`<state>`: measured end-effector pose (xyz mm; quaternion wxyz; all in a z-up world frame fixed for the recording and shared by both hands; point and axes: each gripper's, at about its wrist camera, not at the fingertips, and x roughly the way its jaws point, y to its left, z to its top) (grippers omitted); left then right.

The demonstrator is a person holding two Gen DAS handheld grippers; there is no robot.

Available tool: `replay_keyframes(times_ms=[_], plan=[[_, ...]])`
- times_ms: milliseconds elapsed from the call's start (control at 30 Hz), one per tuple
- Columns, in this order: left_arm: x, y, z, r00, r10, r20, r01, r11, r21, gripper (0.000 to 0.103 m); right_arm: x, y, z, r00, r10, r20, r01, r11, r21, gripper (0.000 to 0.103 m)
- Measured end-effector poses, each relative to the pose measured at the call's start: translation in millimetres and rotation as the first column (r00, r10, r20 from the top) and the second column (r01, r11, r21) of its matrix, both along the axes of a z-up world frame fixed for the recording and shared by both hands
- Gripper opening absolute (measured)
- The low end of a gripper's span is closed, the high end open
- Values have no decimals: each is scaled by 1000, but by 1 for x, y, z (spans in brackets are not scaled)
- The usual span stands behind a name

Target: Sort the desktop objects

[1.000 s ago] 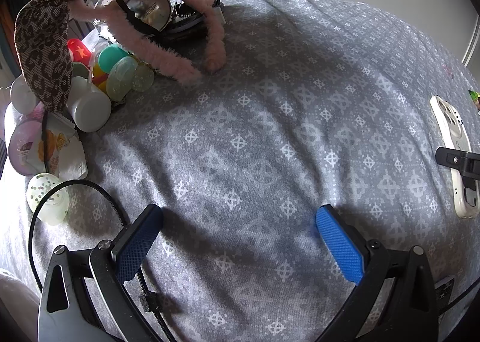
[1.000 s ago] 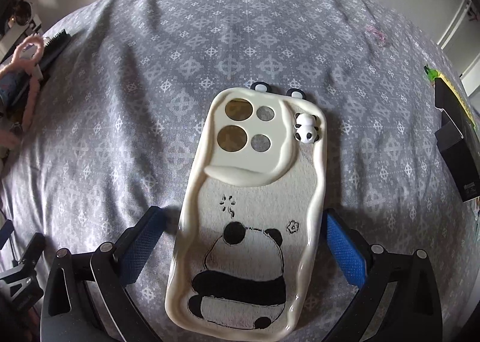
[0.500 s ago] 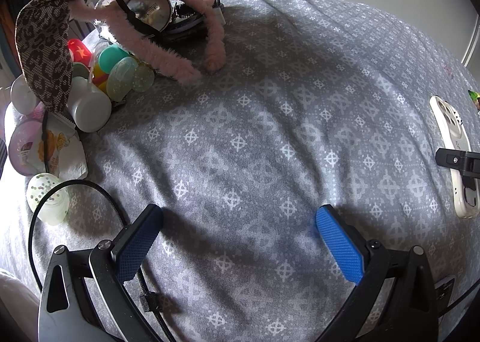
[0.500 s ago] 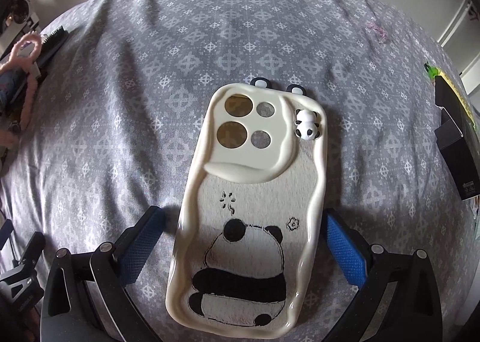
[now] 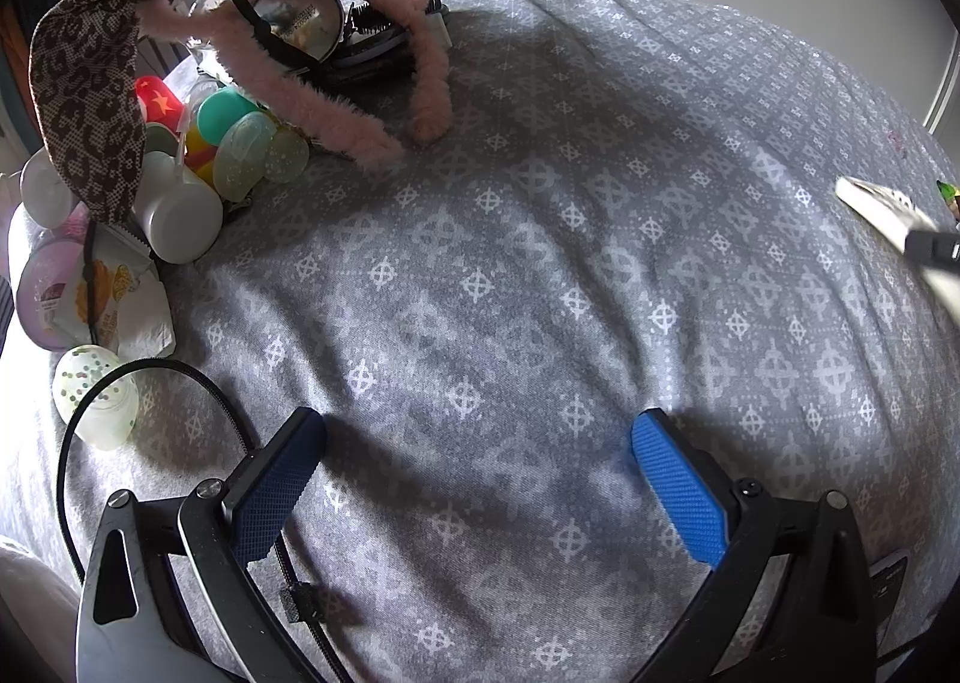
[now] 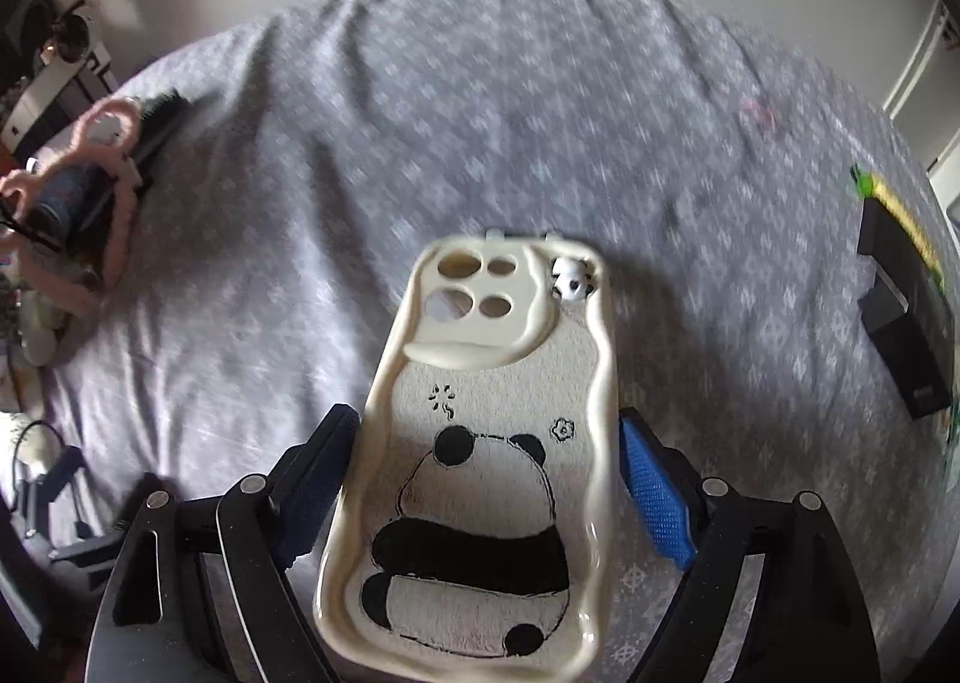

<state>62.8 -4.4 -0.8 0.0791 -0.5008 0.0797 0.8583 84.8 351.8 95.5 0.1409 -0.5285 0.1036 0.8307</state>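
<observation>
Phone case (image 6: 492, 443): held between the blue pads of the right gripper (image 6: 489, 479), lifted clear of the grey patterned cloth (image 6: 420, 155); seen edge-on and blurred at the right rim of the left camera's view (image 5: 882, 209).
Long axis: ran away from the camera along the fingers – camera-hole end farthest out, bottom end nearest the lens, slightly tilted to the left at the near end.
Look: cream, wavy raised border, fuzzy white back panel with a black-and-white panda drawn from behind, a small flower outline, a tiny panda figure (image 6: 573, 281) beside the four lens holes.
Writing: none readable on the case; print on the round tin lid (image 5: 297, 20) too small to make out.
Right gripper: jaws closing, pads pressed on the two long sides of the case.
Left gripper (image 5: 480, 479): spread wide over bare cloth, nothing between the pads.
Pile at left: leopard-print band (image 5: 90, 77), pink fuzzy headband (image 5: 336, 113), pastel plastic eggs (image 5: 240, 143), white bottle (image 5: 177, 215) – all well apart from the case.
</observation>
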Motion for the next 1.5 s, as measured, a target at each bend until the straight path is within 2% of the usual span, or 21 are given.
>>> replay_keyframes(times_ms=[33,67,100,133,233,300,333,400,433,500,533,567,600,700,867,1033,1133,1200,1333,1500], plan=[[0,0,0,1000,0,1,0,1000,0,103,2,-16,12,1000,15,-21,-15,1000,2,84],[0,0,0,1000,0,1,0,1000,-1,103,-2,-32,23,998,34,-46,-34,999,6,78],[0,0,0,1000,1,1,-1,1000,-1,103,-15,-55,32,996,57,-63,-56,998,15,70],[0,0,0,1000,1,2,-1,1000,-1,103,-17,-77,37,994,84,-76,-83,996,21,55],[-1,1,0,1000,2,5,-2,1000,-1,103,-52,-130,67,977,185,-107,-181,982,45,53],[0,0,0,1000,2,6,-2,1000,1,103,-68,-179,75,965,239,-111,-234,971,57,53],[0,0,0,1000,0,5,0,1000,1,103,-76,-188,83,958,264,-112,-259,964,56,53],[0,-1,1,1000,0,7,0,1000,7,103,-77,-202,64,956,268,-123,-264,963,47,54],[-1,-1,1,1000,-2,8,2,1000,8,103,-80,-202,63,958,259,-125,-257,966,35,56],[-1,-1,2,1000,-2,10,2,1000,10,103,-78,-190,52,966,231,-112,-233,972,-5,75],[-1,-1,1,1000,-2,10,2,1000,9,103,-75,-184,49,971,212,-114,-217,976,-33,89],[-1,-1,2,1000,-2,11,2,1000,10,103,-73,-172,40,975,191,-115,-199,978,-60,98],[-1,-1,2,1000,-2,12,1,1000,9,103,-68,-162,33,981,162,-111,-173,980,-98,102],[-3,-2,2,1000,-2,18,2,1000,11,103,-60,-134,1,996,76,-56,-86,973,-215,103],[-2,-13,6,999,12,32,-12,1000,8,103,-53,-119,-47,998,-11,60,27,957,-290,103],[0,-41,14,988,152,8,-152,988,7,103,-71,-139,-78,996,-15,87,43,944,-328,103],[-3,-55,11,973,227,37,-229,972,44,103,-87,-147,-89,995,-58,80,84,922,-377,103],[-6,-60,7,967,246,69,-251,966,70,103,-95,-153,-94,992,-84,93,111,929,-352,103],[-7,-59,7,971,231,66,-235,969,71,103,-113,-168,-102,987,-101,128,128,966,-224,103],[-8,-59,6,971,230,66,-234,970,71,103,-129,-189,-109,978,-95,185,110,991,-71,103]])
